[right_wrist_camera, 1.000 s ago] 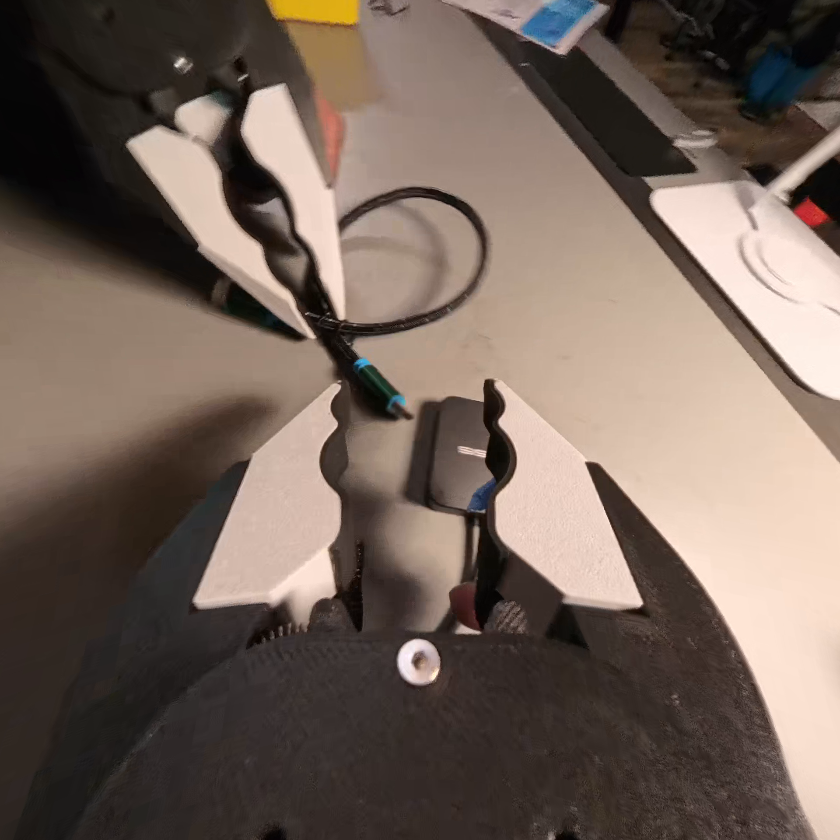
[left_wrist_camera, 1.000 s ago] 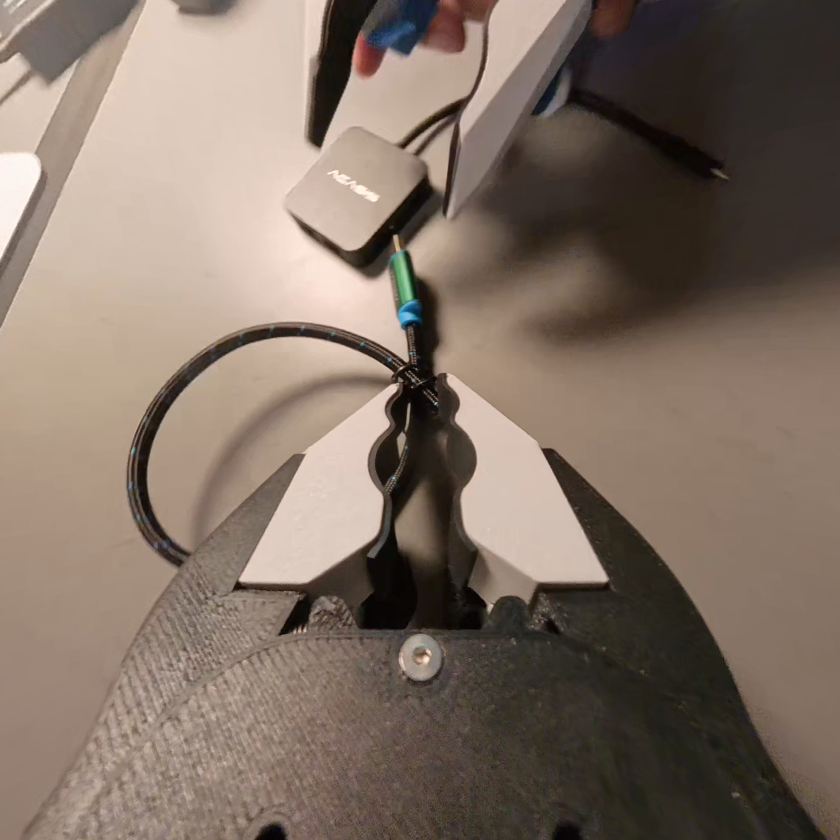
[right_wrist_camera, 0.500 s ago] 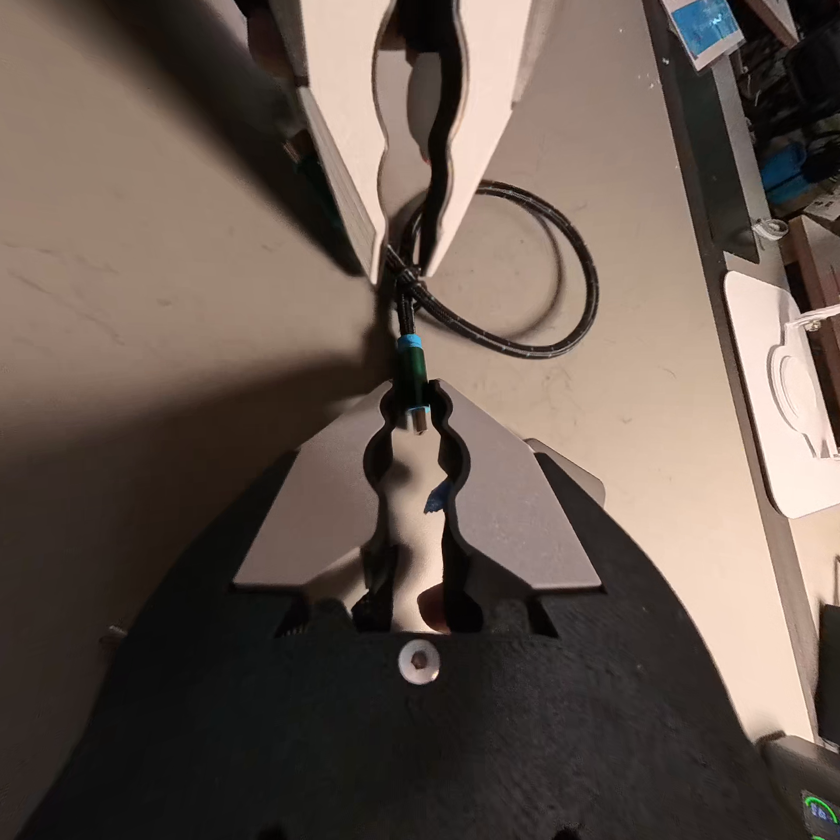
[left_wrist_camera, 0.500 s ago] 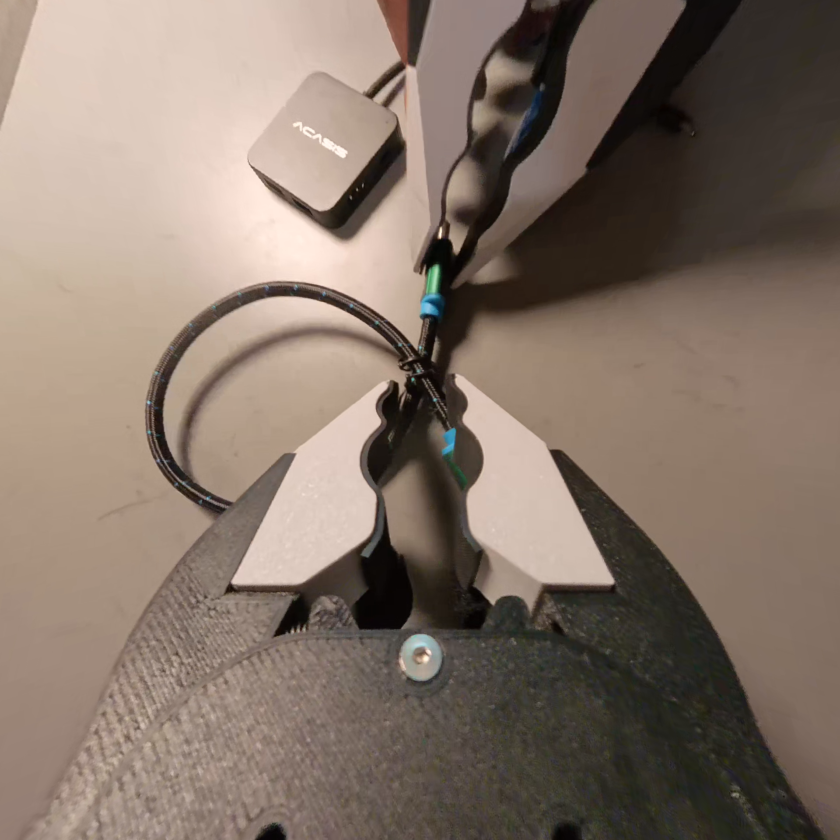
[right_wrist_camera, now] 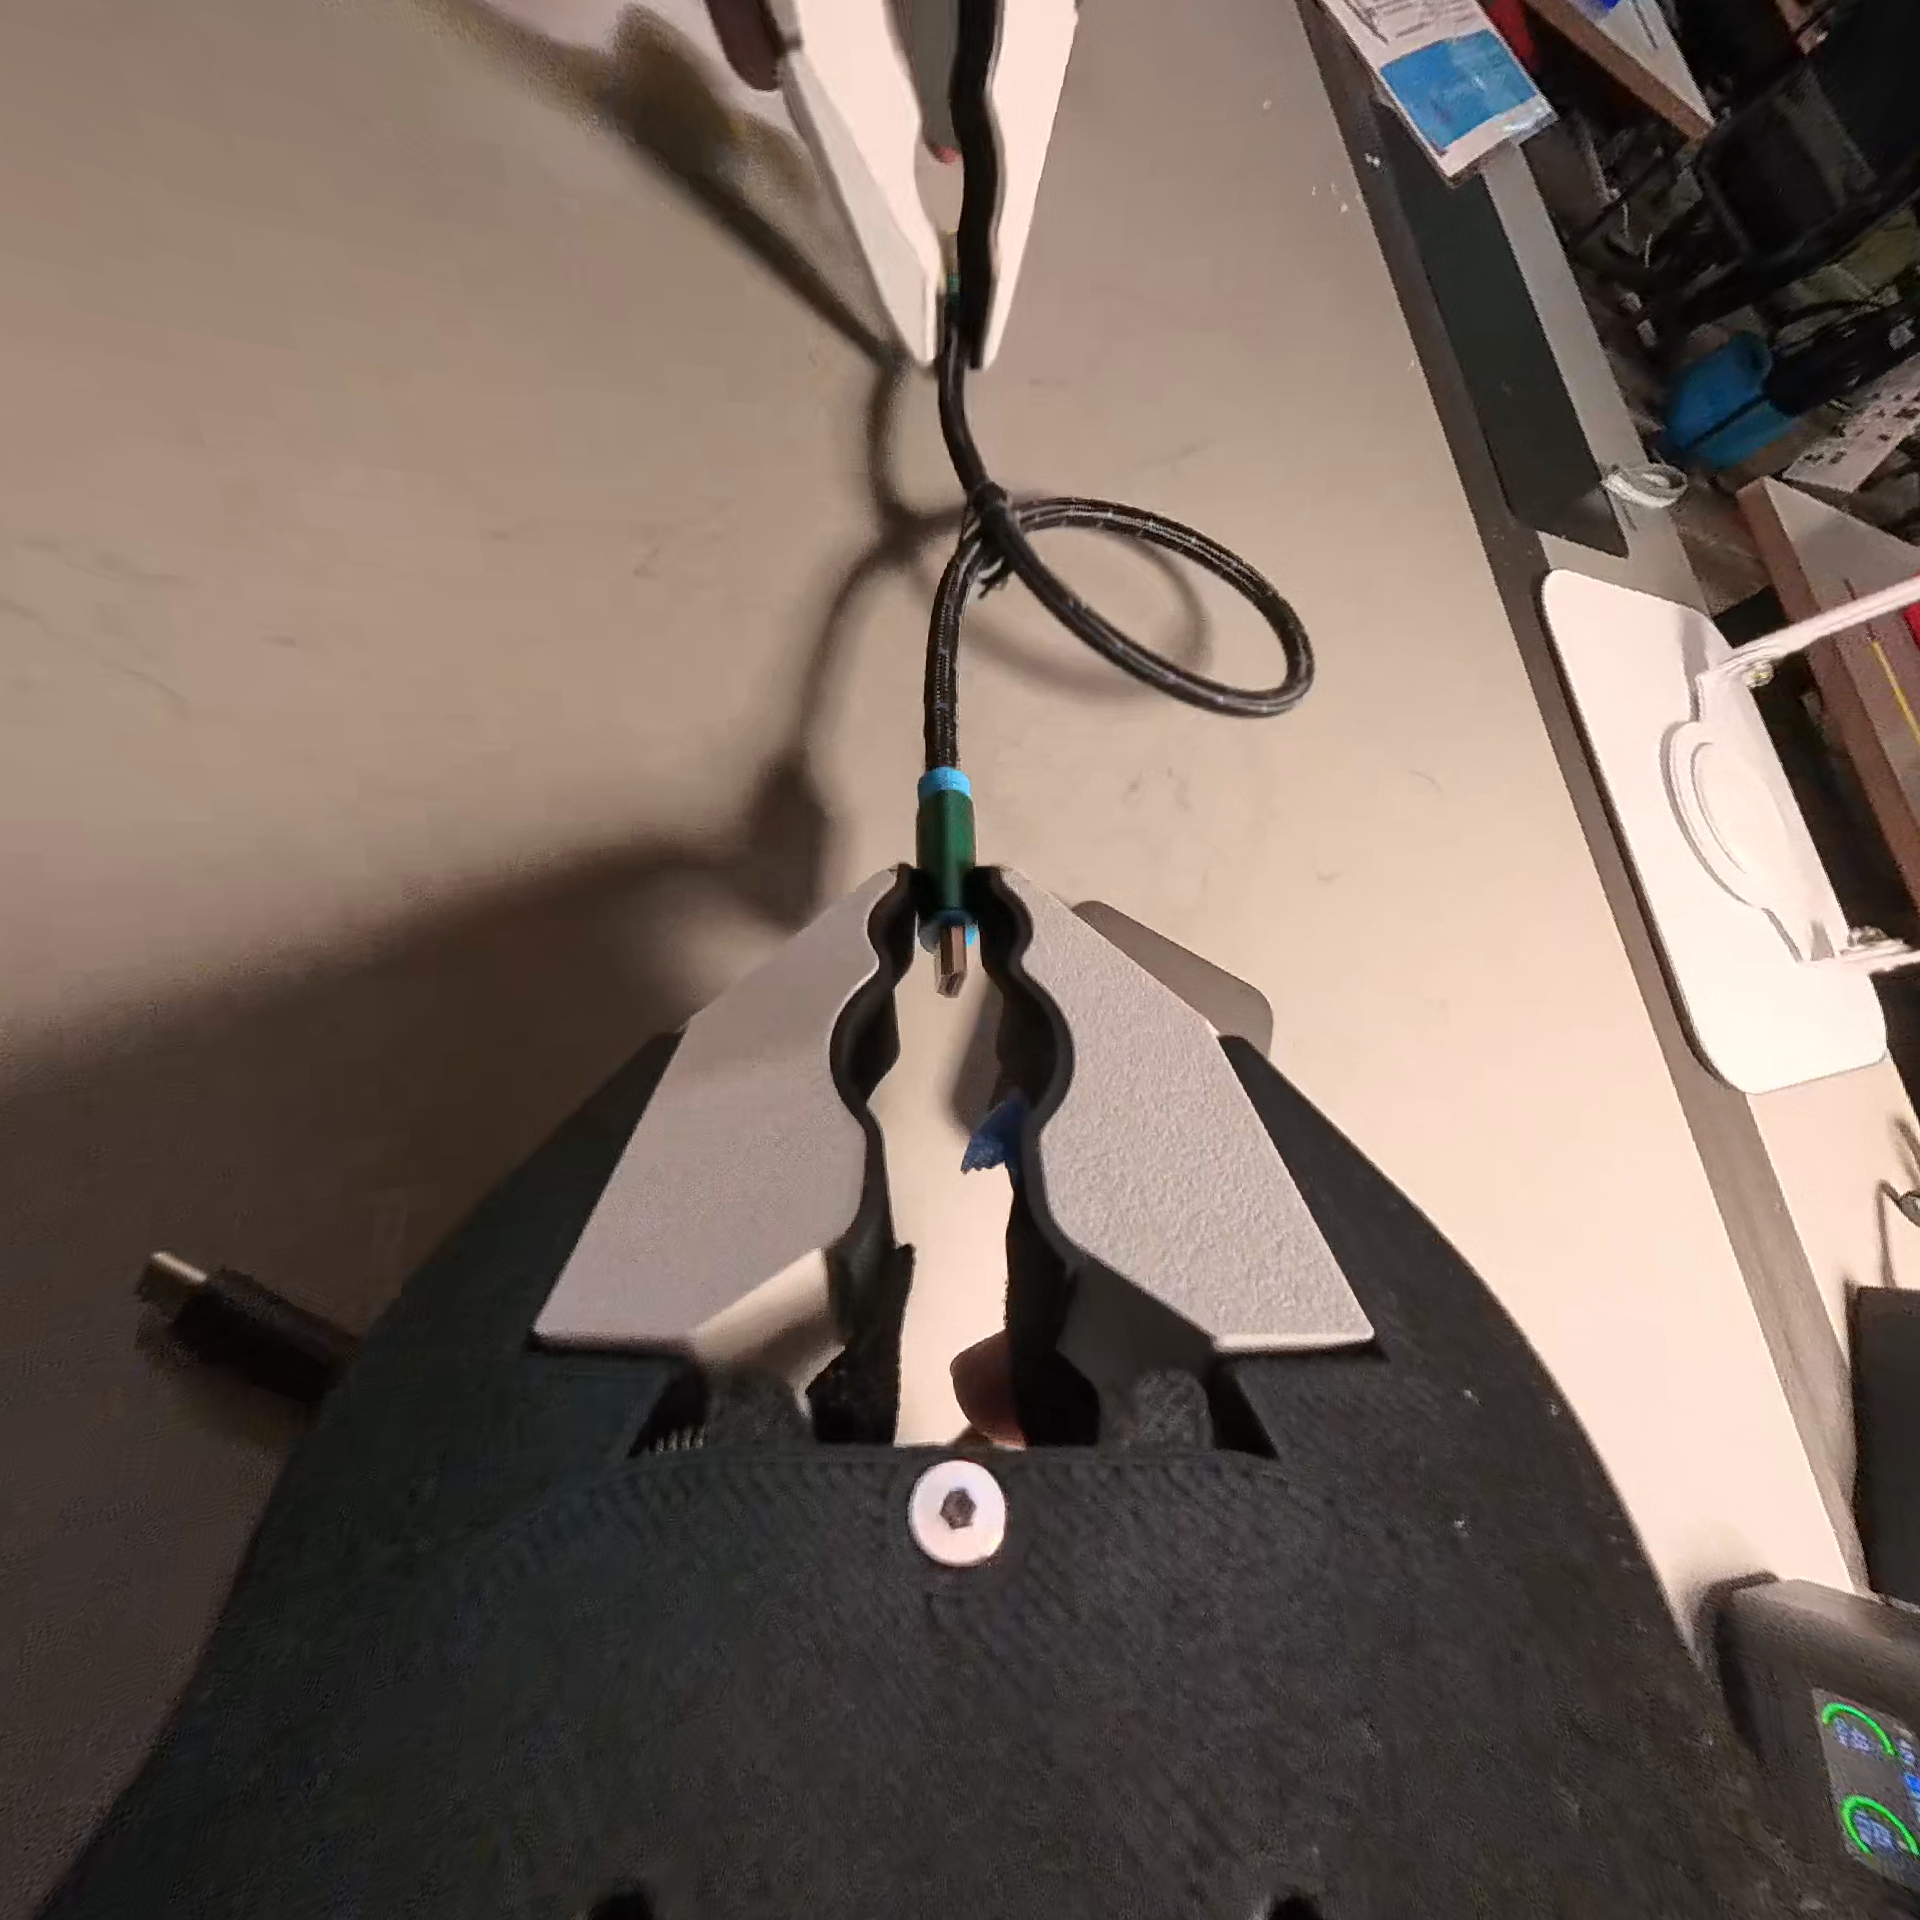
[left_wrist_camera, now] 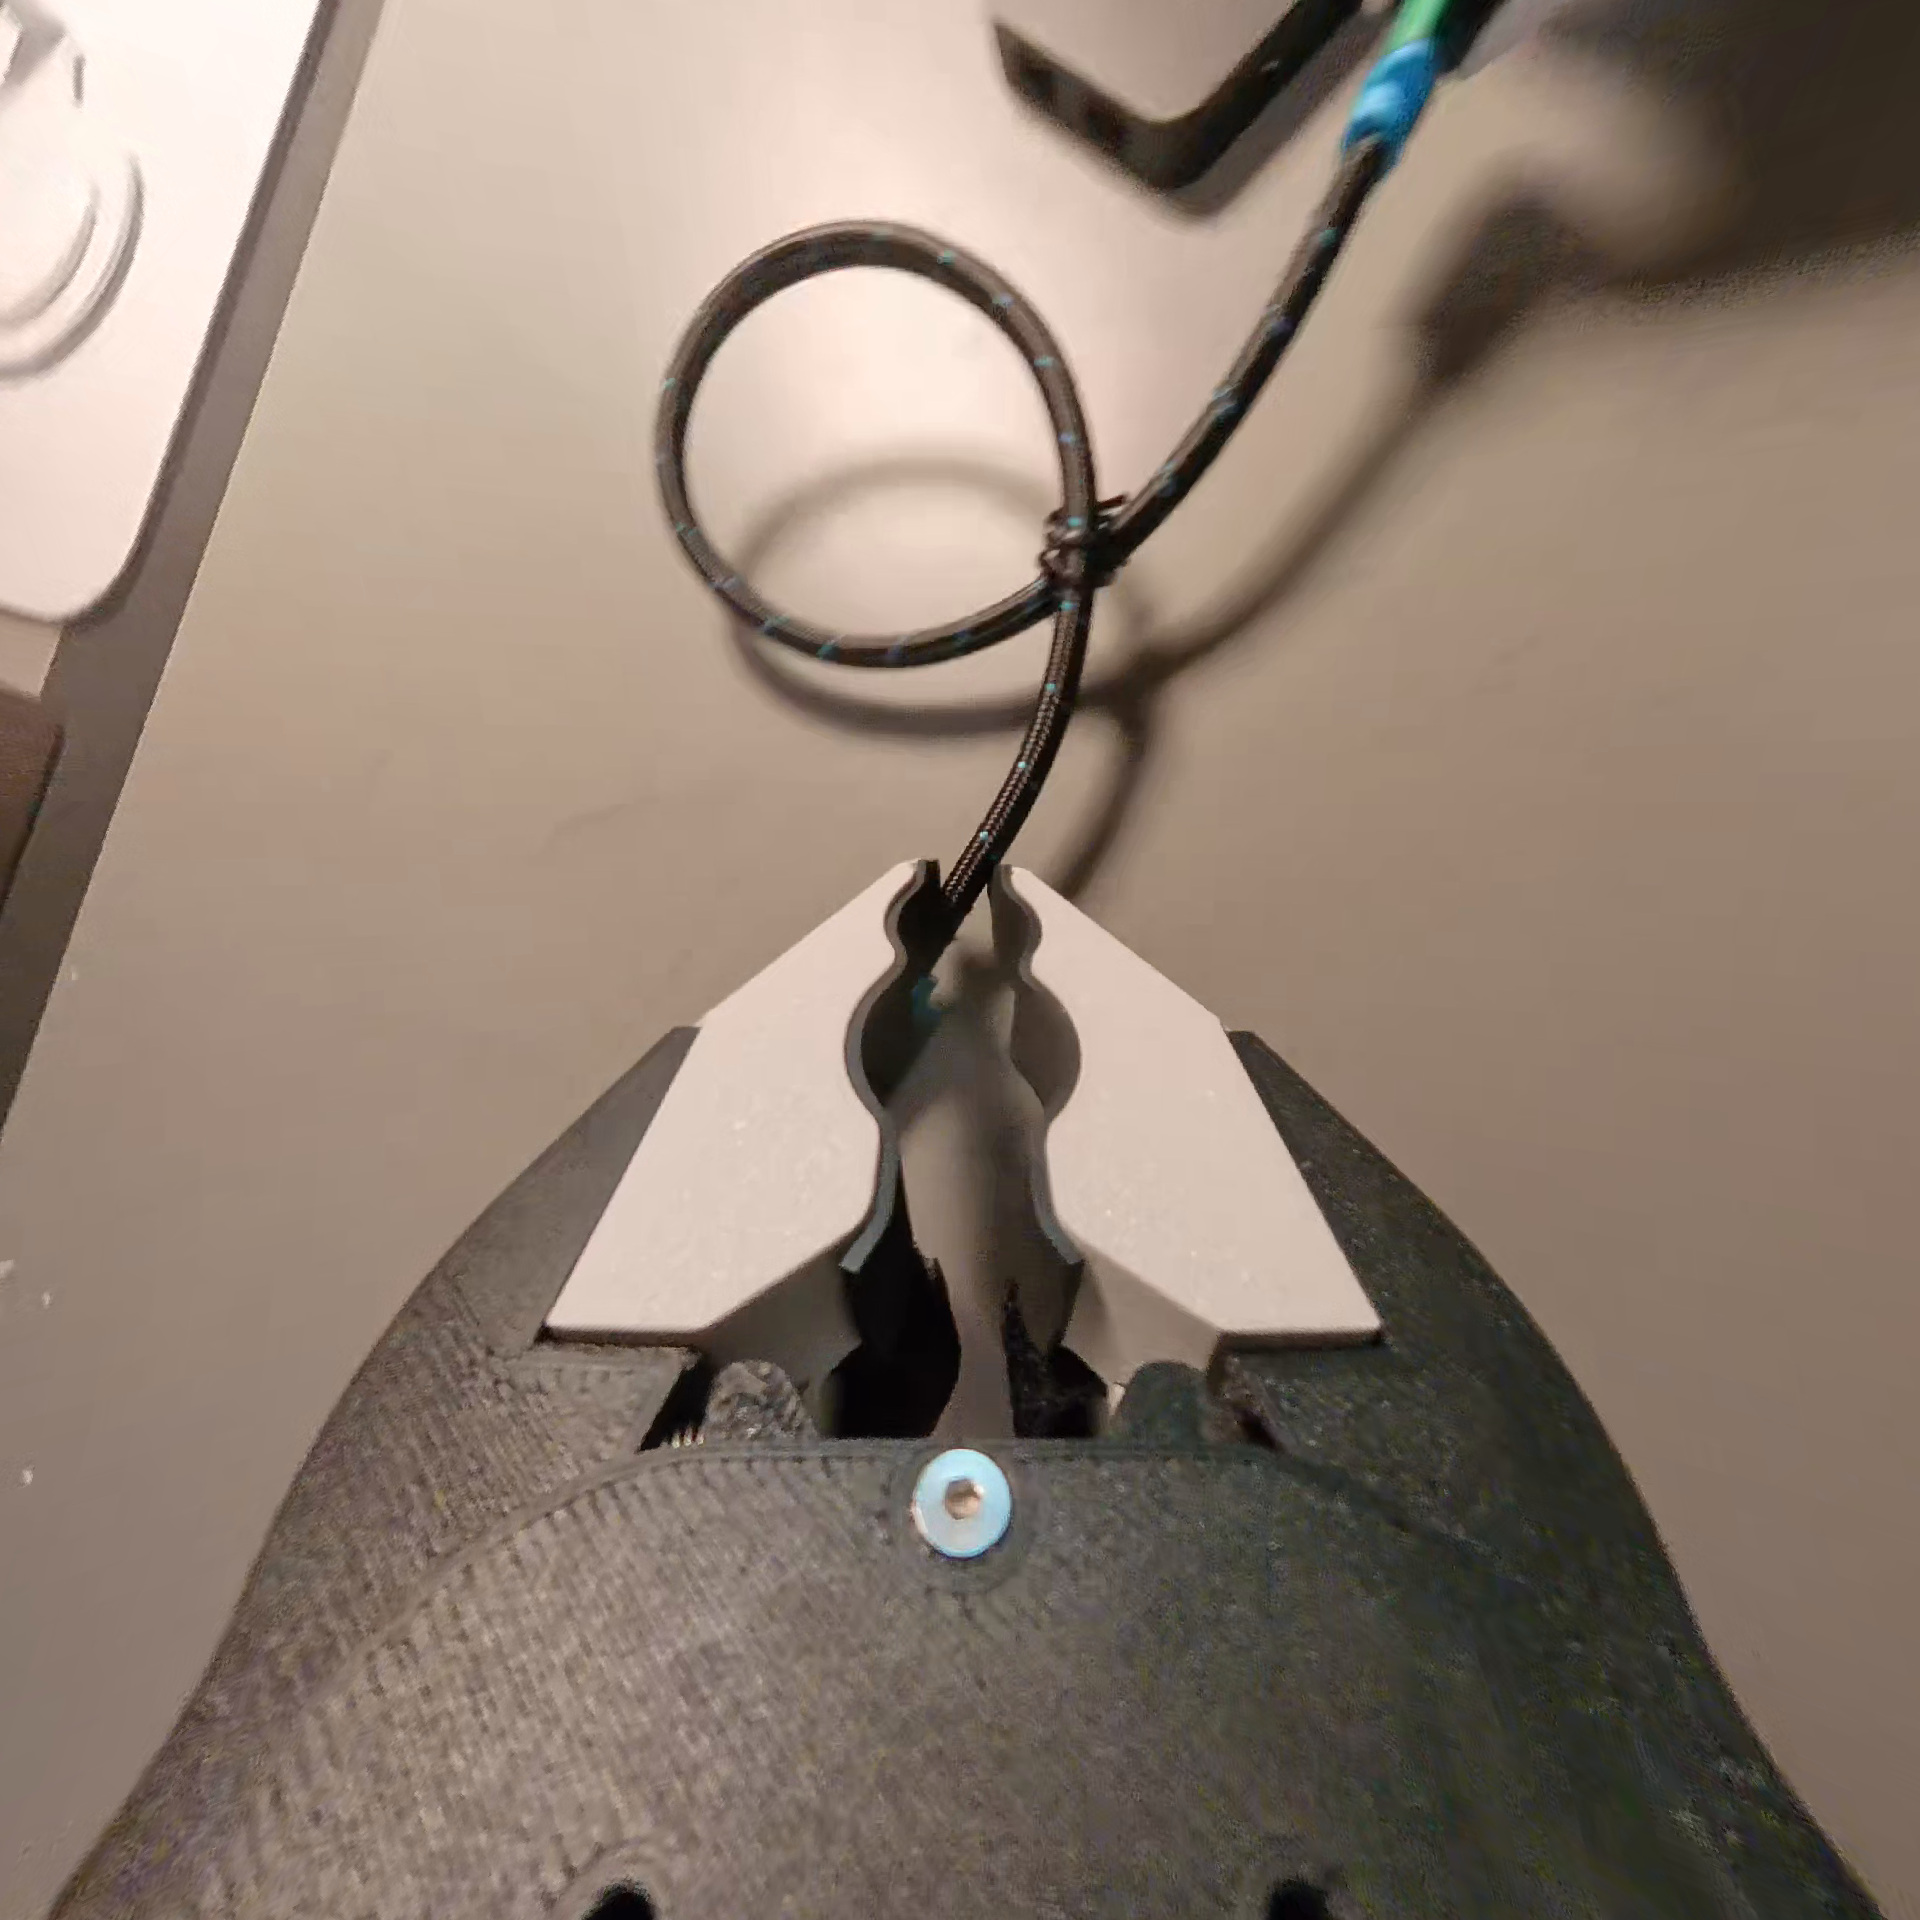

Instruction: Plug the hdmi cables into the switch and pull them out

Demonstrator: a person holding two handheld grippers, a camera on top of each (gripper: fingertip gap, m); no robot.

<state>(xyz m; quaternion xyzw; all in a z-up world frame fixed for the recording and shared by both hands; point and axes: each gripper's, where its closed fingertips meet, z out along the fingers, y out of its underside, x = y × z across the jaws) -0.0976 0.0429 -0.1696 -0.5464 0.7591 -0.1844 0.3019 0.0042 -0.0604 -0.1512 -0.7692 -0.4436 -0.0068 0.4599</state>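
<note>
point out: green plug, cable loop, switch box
green plug (right_wrist_camera: 943,850), right wrist view, on its green barrel.
cable loop (left_wrist_camera: 691,520), left wrist view, on the loop's left arc.
switch box (left_wrist_camera: 1174,104), left wrist view, on its top face.

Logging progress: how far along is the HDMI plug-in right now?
Done: both ends of the braided cable are gripped. Right gripper is shut on the green plug; left gripper is shut on the cable near its other end. Left: nothing is plugged into the black switch yet.

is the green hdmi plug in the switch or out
Out. The green plug is pinched at the right gripper tips, its bare metal tip exposed; the black switch lies apart on the table.
</note>
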